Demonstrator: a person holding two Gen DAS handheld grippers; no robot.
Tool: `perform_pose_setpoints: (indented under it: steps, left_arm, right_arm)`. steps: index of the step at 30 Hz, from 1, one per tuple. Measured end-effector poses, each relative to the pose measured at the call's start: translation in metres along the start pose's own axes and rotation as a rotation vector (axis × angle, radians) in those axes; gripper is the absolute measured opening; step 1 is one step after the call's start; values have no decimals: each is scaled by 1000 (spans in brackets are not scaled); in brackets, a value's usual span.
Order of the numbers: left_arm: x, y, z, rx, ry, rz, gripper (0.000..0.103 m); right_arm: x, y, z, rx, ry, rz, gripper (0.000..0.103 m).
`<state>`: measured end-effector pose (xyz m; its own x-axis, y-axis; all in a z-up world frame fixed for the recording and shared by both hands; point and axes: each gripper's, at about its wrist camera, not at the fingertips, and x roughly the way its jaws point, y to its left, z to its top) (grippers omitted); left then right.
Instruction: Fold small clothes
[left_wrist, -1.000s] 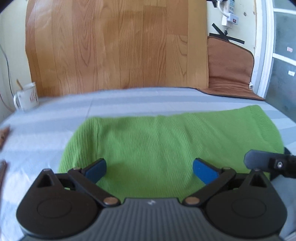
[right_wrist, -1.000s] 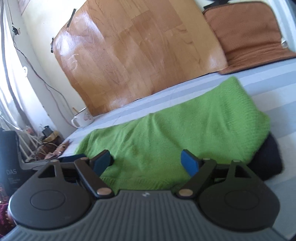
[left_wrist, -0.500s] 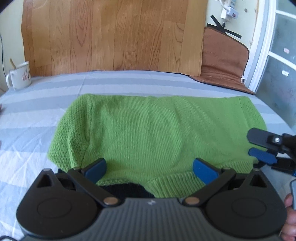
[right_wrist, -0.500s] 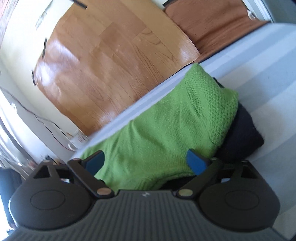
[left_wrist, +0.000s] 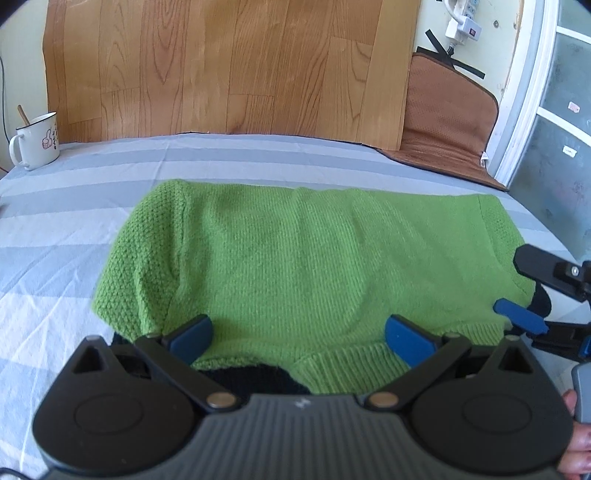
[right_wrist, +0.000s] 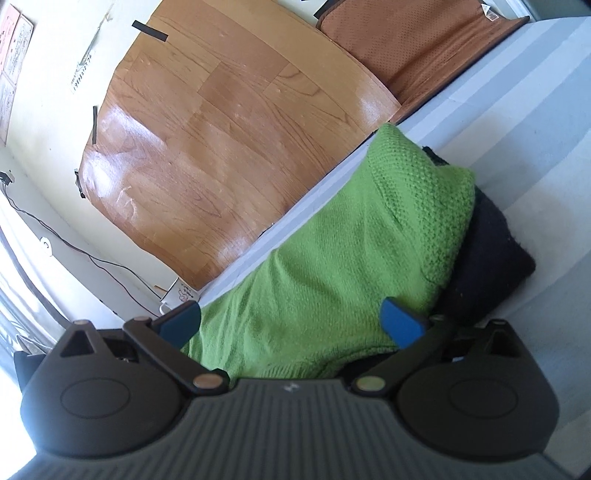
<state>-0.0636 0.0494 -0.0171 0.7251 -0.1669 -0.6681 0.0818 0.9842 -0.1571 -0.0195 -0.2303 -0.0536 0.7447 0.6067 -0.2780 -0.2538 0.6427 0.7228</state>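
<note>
My left gripper hangs low over the near edge of the green sweater; its blue fingers are spread wide apart and hold nothing. The green sweater lies flat on the striped sheet, spread from side to side; a dark cloth peeks out from under its near edge, close to my left gripper. My right gripper is tipped over to one side at the right end of the sweater; its blue fingers are wide open too, with nothing between them; one finger looks very close to the knit, but I cannot tell if it touches. From the left view I see the right gripper beside the sweater's right edge. The dark cloth sticks out under the sweater on that side as well. A white mug stands far back at the left, well apart from the sweater; a wooden board leans on the wall behind; a brown mat leans next to it.
</note>
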Motion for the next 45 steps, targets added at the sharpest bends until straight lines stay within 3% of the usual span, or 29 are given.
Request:
perform_pose_setpoints:
  steps: [9, 20, 45]
  left_arm:
    - [-13, 3, -2, -23, -61, 52, 103]
    - [-10, -2, -3, 9, -13, 76, 103]
    - [-7, -3, -8, 34, -14, 75, 103]
  right_arm:
    - [-1, -3, 0, 29, -8, 13, 103]
    - [-1, 2, -5, 20, -33, 5, 103]
    - [-1, 4, -7, 3, -46, 5, 103]
